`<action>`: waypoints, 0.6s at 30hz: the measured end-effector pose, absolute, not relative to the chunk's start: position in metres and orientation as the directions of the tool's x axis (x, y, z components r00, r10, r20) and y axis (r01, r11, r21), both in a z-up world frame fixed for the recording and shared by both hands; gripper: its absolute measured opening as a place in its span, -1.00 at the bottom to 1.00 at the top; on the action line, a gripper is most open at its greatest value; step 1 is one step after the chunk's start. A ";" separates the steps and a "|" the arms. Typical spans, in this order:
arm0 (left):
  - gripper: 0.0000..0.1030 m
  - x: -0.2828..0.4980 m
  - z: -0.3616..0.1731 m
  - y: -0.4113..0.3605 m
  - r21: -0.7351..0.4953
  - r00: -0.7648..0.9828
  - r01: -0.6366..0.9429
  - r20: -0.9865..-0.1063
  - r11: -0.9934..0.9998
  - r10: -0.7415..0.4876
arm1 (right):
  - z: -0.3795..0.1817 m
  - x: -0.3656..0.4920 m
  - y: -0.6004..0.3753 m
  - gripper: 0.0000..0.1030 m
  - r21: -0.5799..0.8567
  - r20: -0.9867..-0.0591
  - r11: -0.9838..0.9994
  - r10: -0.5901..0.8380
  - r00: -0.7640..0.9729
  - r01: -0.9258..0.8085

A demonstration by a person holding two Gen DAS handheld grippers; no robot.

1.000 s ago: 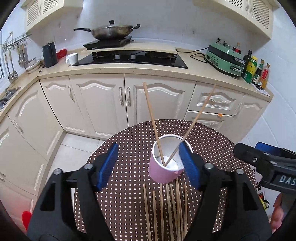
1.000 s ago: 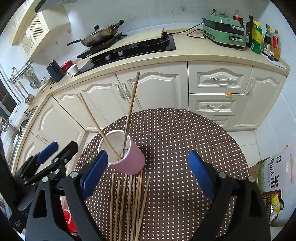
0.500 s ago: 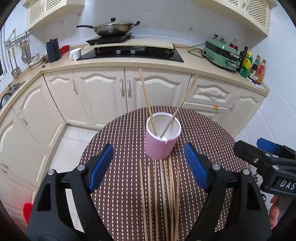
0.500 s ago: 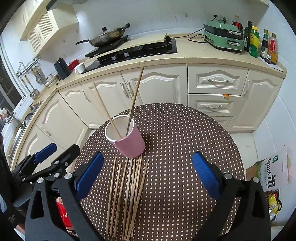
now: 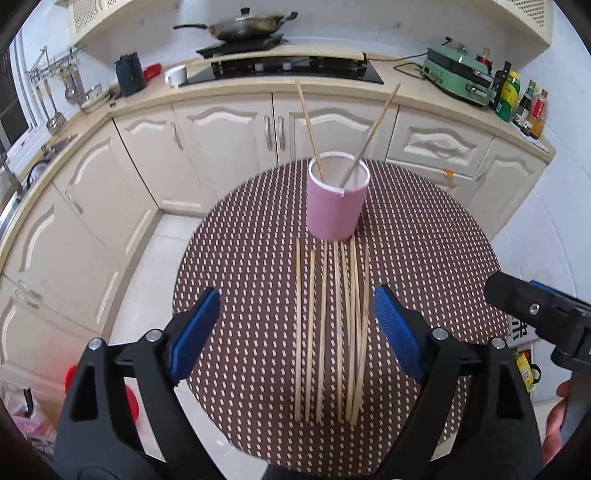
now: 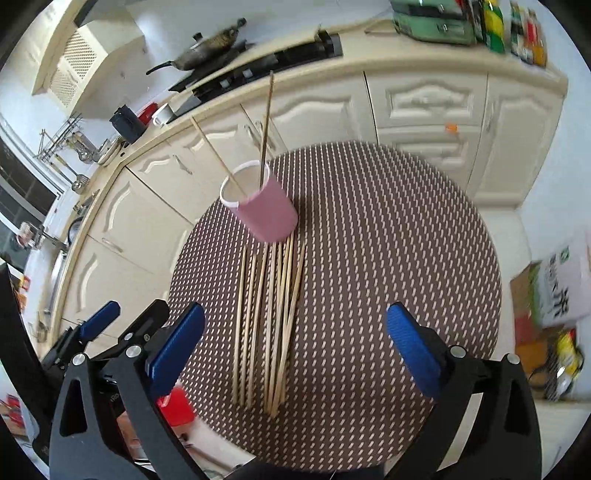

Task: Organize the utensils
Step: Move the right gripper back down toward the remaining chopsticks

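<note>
A pink cup [image 5: 337, 199] stands on the round brown dotted table [image 5: 424, 251] and holds two wooden sticks that lean apart. Several more wooden sticks [image 5: 332, 325] lie side by side on the table in front of the cup. My left gripper [image 5: 295, 336] is open and empty, above the near ends of the lying sticks. My right gripper [image 6: 293, 350] is open and empty, also over the near half of the sticks [image 6: 269, 317]; the cup [image 6: 266, 214] is farther off. The left gripper also shows in the right wrist view [image 6: 122, 321] at the lower left.
Cream kitchen cabinets [image 5: 229, 136] with a counter, a hob and a pan [image 5: 240, 29] curve behind the table. A green appliance [image 5: 458, 79] and bottles stand at the right of the counter. A red object [image 6: 173, 404] is on the floor at the table's near left edge.
Both grippers have pulled back from the cup toward the near side of the table. The cup with its two sticks stands free, and both grippers are still open.
</note>
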State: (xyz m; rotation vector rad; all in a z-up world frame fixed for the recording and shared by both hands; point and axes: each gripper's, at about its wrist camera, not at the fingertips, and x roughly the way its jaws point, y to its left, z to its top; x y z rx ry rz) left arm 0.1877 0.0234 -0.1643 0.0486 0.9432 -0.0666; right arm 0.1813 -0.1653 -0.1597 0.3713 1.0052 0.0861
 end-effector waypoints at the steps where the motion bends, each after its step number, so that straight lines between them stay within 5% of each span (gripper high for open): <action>1: 0.63 0.185 -0.166 0.024 0.004 0.575 0.078 -0.817 0.997 -0.042 | -0.160 0.176 -0.163 0.84 0.329 -0.805 0.939 0.225 0.549 0.099; 11: 0.64 0.173 -0.193 0.041 -0.088 0.529 -0.003 -0.845 0.996 -0.073 | -0.182 0.158 -0.150 0.84 0.304 -0.833 0.941 0.184 0.522 0.152; 18: 0.64 0.191 -0.213 0.044 0.028 0.467 -0.019 -0.884 0.999 0.034 | -0.195 0.175 -0.140 0.84 0.260 -0.849 0.949 0.137 0.511 0.177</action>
